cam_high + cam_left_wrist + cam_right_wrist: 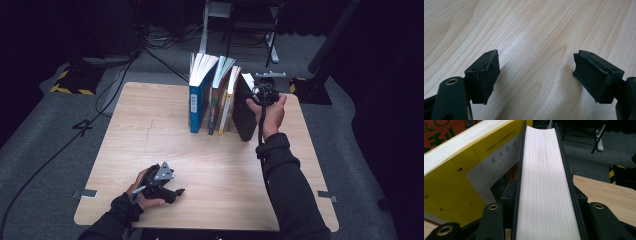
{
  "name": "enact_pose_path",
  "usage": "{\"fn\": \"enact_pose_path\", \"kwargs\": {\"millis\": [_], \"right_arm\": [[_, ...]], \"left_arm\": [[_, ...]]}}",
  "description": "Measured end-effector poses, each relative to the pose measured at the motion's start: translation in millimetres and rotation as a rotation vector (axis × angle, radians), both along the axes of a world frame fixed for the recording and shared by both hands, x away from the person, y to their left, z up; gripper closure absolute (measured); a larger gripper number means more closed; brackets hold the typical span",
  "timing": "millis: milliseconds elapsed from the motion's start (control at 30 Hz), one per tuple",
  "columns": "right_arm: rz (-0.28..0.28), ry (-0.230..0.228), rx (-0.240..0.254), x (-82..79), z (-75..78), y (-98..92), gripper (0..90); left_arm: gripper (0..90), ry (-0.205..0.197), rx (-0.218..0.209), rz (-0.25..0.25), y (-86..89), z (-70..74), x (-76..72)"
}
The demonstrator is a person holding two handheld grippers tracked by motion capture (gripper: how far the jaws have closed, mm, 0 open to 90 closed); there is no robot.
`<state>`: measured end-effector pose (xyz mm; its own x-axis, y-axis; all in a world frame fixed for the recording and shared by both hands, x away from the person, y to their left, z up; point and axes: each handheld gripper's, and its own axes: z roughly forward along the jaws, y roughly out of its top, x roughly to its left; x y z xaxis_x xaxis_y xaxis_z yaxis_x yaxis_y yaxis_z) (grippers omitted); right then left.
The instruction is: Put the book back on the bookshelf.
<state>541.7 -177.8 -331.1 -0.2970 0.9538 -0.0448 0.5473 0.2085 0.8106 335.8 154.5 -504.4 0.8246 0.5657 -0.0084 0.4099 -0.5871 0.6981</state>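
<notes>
Near the front-left corner of the tabletop (150, 145), well apart from the row of upright books: left hand-held gripper (172, 192) resting low, jaws spread wide on nothing. At the right end of that row, just beside the yellow book (461, 177): black book (243, 112) standing on end, long axis vertical, page edges facing the right hand-held gripper (257, 95), clamped half-closed across both covers. Clearly the nearer hand for whatever shift follows, probably sideways along the row.

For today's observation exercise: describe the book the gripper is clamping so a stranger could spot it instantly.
Look at the wooden table, then the row of upright books near its far edge. The black book stands at the row's right end, in the right gripper; its neighbours have blue, dark and yellow covers.
</notes>
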Motion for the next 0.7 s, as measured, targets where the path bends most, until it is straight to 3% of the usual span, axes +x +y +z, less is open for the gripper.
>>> {"fn": "enact_pose_path", "kwargs": {"millis": [233, 700], "right_arm": [[-0.029, -0.032, 0.017, 6.1, -0.6, 2.0, 53.2], [-0.061, -0.038, 0.019, 20.2, -9.1, 4.4, 53.1]], "left_arm": [[20.6, -0.006, -0.001, 0.011, -1.3, -0.1, -2.1], [20.6, 0.002, -0.004, 0.007, -1.1, -0.2, -1.5]]}}
